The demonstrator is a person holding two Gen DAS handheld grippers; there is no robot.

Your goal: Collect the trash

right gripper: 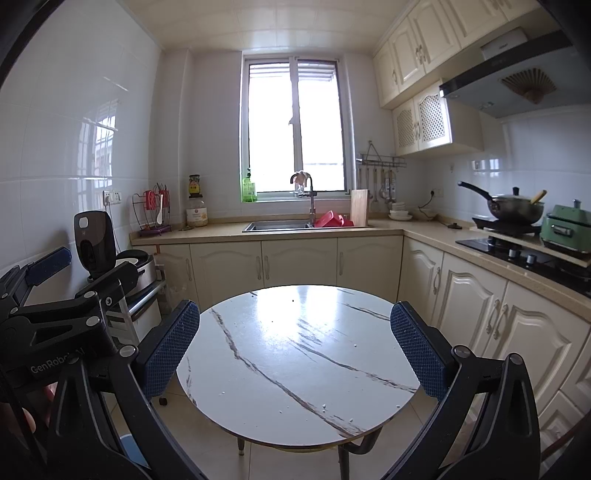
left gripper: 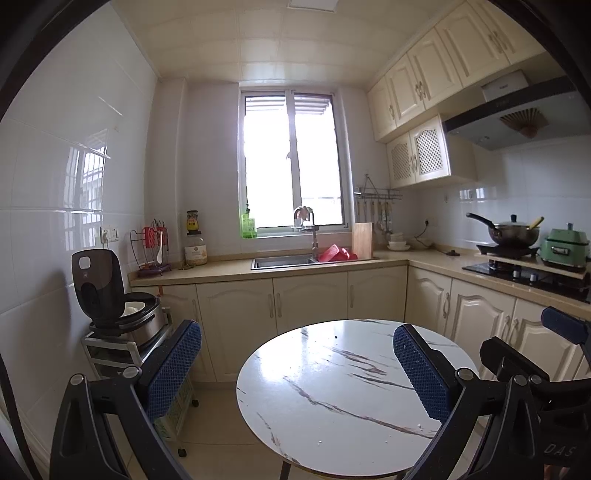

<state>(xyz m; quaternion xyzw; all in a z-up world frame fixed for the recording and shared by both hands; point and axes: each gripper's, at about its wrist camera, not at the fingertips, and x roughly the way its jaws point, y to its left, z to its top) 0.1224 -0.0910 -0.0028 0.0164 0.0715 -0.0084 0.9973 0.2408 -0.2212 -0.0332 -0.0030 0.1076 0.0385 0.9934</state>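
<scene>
small kitchen, round marble-look table [left gripper: 332, 373] in middle. only trash visible: tiny white crumbs [right gripper: 324, 406] scattered on tabletop. left gripper [left gripper: 295, 365] spread wide, nothing held; right gripper [right gripper: 295, 347] same, above table. left view alone shows rice cooker [left gripper: 122, 306] open; right view alone shows table legs [right gripper: 241, 446].

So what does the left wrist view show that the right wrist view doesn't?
Only the left wrist view shows the white contents inside the open rice cooker and the ceiling light panel. Only the right wrist view shows a blue object on the floor and lettering on the left gripper. Both share the round marble table, sink, window and wok.
</scene>
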